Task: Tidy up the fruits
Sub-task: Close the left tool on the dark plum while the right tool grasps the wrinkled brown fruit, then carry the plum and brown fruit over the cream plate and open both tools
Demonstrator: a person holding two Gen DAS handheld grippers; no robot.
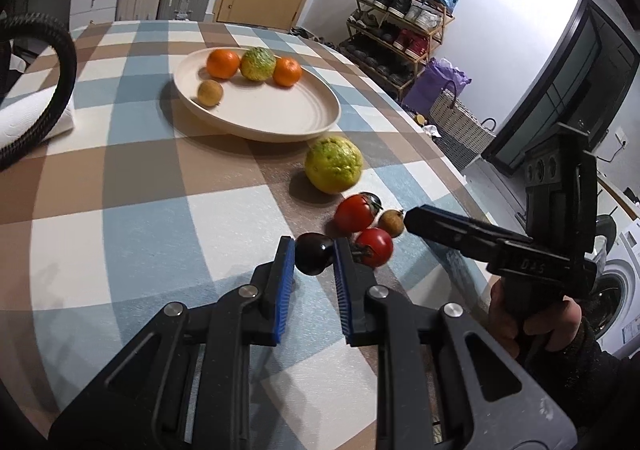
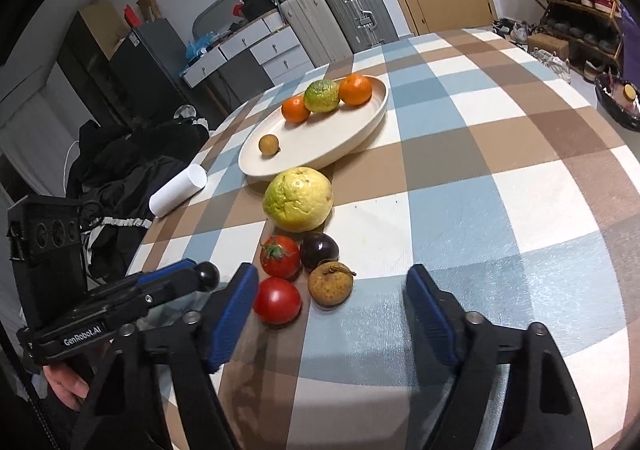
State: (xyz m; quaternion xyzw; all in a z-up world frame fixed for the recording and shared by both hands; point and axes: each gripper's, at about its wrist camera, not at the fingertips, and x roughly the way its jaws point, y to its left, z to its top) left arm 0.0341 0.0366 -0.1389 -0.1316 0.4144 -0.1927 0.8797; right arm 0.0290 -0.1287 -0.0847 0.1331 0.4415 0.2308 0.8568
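A desk (image 1: 140, 185) covered in a blue, brown and white checked cloth holds a cream plate (image 1: 280, 117) and a loose cluster of fruit near the front edge. On the plate sit two oranges, a green-yellow citrus and a small brown fruit.

The left tongs (image 1: 314, 260) are closed around a small dark plum (image 1: 313, 258), their blue pads pressing its two sides just above the desk. The right tongs (image 2: 332, 306) are spread wide apart and hold nothing, hovering just short of the cluster.

Touching or just beside the plum are two red tomatoes (image 2: 279, 300), a second dark fruit (image 2: 319, 250) and a brown, rough-skinned fruit (image 2: 330, 284). A large yellow-green citrus (image 2: 298, 198) lies between this group and the plate.

The plum looks light, smooth and round, so it is likely to slip or roll if gripped off-centre; a hold across its widest part seems safest. Its skin probably bruises under hard pressure, so a gentle squeeze is wise. The tomatoes appear softer still and easily crushed. The large citrus looks heavier and firmer and may need the tongs opened fully.
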